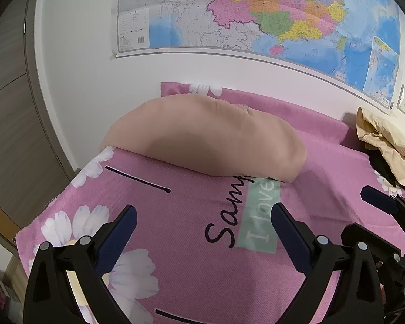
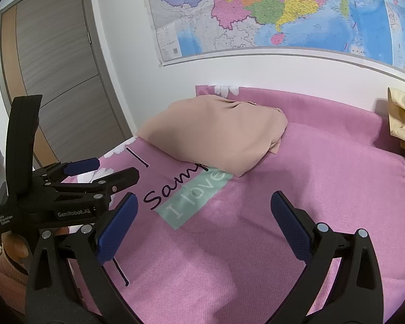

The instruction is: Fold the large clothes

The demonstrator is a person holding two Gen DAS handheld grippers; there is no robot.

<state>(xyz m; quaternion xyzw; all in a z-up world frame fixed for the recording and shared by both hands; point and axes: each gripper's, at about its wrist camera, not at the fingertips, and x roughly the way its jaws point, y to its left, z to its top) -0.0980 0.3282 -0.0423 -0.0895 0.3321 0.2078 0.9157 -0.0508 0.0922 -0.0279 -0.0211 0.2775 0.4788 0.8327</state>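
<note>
Left tongs (image 1: 203, 221) and right tongs (image 2: 203, 210), both spread wide and empty, hover over the pink bed (image 2: 297, 216), near the folded beige garment (image 2: 216, 132) lying on it, with a crumpled yellow cloth (image 2: 403, 118) right of the garment.

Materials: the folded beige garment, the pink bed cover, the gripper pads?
Folded beige garment: smooth matte fabric, likely soft knit; rounded folds, no sheen. Pink bed cover: textured woven cloth, visible grain. Blue pads: likely rubber, dimpled surface.
</note>
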